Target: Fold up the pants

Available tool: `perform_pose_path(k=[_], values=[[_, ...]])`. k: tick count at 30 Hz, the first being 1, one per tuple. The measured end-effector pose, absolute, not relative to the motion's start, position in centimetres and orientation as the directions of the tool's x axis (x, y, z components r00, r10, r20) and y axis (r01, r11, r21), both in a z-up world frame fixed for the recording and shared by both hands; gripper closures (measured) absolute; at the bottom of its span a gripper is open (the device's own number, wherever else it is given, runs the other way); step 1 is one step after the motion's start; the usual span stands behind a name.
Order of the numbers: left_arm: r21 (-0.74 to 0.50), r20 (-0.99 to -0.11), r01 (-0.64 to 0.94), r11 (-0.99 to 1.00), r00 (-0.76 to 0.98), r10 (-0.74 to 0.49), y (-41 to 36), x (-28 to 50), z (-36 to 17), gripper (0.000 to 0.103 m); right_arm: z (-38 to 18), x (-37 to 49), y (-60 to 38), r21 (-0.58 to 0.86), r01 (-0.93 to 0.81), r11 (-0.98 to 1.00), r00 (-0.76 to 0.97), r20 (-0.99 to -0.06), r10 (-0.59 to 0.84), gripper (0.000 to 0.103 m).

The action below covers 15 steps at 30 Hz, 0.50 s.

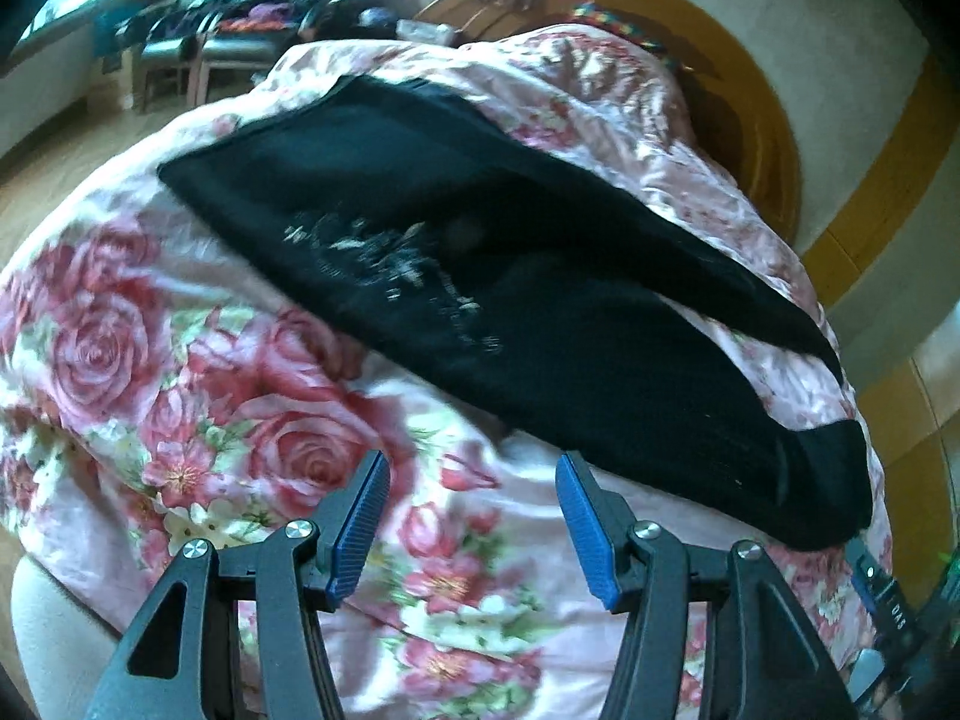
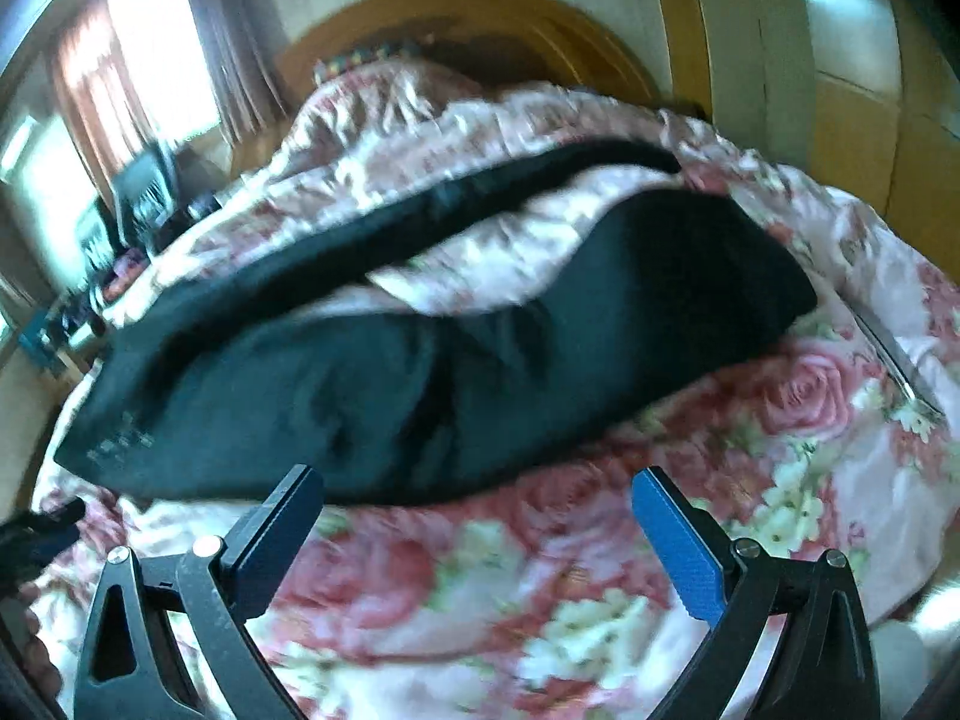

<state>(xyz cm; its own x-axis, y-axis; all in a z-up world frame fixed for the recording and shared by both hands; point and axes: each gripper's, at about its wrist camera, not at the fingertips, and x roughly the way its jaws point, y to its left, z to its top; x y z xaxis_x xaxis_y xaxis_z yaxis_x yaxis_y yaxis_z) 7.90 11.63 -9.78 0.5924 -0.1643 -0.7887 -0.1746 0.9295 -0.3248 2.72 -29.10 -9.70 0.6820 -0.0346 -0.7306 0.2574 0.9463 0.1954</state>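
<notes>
Black pants lie spread on a floral pink bedspread, the two legs splayed apart in a V with bedspread showing between them. A pale printed design marks the cloth near the waist end. My left gripper is open and empty, just in front of the near edge of the pants. In the right wrist view the pants stretch across the bed, and my right gripper is open and empty, its tips close to the near edge of the lower leg.
A round wooden headboard stands behind the bed. Dark chairs with clothes stand at the far left by a window. The right gripper's body shows at the left view's lower right. Wooden floor lies left of the bed.
</notes>
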Motion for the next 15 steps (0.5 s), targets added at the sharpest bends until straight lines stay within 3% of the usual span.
perform_pose_path(k=[5, 10, 13, 15], values=[[-0.348, -0.804, -0.240, 0.906, 0.574, -0.157, 13.9, 8.8, -11.8, 0.045, -11.2, 2.9, -32.4, 0.303, 0.303, 0.903, 0.681, -0.732, 0.017, 0.000], [-0.375, -0.815, -0.309, 0.874, 0.560, -0.152, 15.9, 9.4, -13.2, 0.045, -12.2, 3.9, -35.7, 0.460, 0.283, 0.841, 0.733, -0.669, 0.120, 0.002], [-0.398, -0.819, -0.306, 0.865, 0.542, -0.186, 16.4, 10.1, -13.7, 0.045, -13.3, 5.6, -36.8, 0.531, 0.264, 0.805, 0.722, -0.663, 0.200, 0.018], [-0.399, -0.811, -0.300, 0.866, 0.556, -0.180, 16.8, 10.5, -13.6, 0.045, -14.3, 6.8, -37.5, 0.587, 0.242, 0.773, 0.719, -0.643, 0.263, 0.046]])
